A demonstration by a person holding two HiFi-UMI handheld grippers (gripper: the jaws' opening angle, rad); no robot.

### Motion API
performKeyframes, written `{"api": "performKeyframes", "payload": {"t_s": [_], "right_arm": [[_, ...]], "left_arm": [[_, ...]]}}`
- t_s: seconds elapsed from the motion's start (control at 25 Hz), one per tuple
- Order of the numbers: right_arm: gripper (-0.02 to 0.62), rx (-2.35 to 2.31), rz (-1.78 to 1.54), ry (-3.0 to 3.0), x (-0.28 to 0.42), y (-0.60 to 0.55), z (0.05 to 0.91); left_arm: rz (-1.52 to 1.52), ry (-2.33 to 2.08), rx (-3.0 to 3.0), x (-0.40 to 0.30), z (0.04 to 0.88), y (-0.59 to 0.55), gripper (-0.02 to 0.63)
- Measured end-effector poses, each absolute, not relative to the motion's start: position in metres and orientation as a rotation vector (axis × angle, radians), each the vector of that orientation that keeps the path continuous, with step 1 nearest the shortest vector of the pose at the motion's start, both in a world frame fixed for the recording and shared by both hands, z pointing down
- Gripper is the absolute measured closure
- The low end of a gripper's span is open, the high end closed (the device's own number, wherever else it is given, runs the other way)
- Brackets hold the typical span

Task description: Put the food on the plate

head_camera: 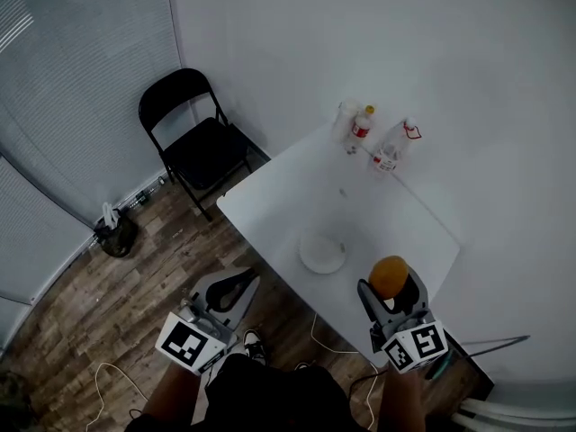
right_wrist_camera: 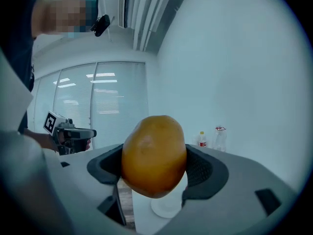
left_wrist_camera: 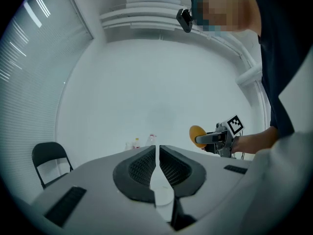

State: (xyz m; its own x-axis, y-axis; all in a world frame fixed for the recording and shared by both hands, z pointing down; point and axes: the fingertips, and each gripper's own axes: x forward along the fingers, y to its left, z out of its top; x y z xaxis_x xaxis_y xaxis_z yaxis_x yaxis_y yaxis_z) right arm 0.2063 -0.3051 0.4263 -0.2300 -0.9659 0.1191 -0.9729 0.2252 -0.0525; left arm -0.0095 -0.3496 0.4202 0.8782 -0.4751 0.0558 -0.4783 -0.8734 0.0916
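A rounded orange-brown food item [right_wrist_camera: 154, 155] is clamped between the jaws of the right gripper [head_camera: 390, 288], above the near edge of the white square table [head_camera: 360, 196]. A small round white plate [head_camera: 322, 251] lies empty near that edge. The left gripper [left_wrist_camera: 157, 165] is held off the table over the floor, its jaws together on nothing.

My right gripper [head_camera: 389, 286] is over the near edge of the white square table [head_camera: 288, 196], with the orange oval food [head_camera: 389, 275] between its jaws. The round white plate [head_camera: 322, 252] lies just left of it. Clear plastic bottles [head_camera: 361, 126] stand at the far corner. My left gripper [head_camera: 232, 286] is off the table's left side, over the wooden floor [head_camera: 108, 304], with the black folding chair [head_camera: 193, 142] beyond.
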Motion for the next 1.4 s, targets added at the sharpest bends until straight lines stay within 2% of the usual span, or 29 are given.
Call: {"api": "performKeyframes", "payload": {"t_s": [0.32,0.84,1.4], "right_arm": [[0.222,1.798,0.324,-2.241,0.217,-0.379,0.511],[0.221,1.41,0.591,-2.067,0.218,-0.445,0.692],[0.221,1.246,0.635,-1.905,0.208,-0.455,0.763]], "left_arm": [[0.051,-0.74,2.888,-0.009,0.443,-0.388,0.564],[0.139,-0.91,2.796,0.002,0.484,-0.383,0.563],[0.169,-0.964,2.724,-0.008,0.503,-0.39,0.565]]}}
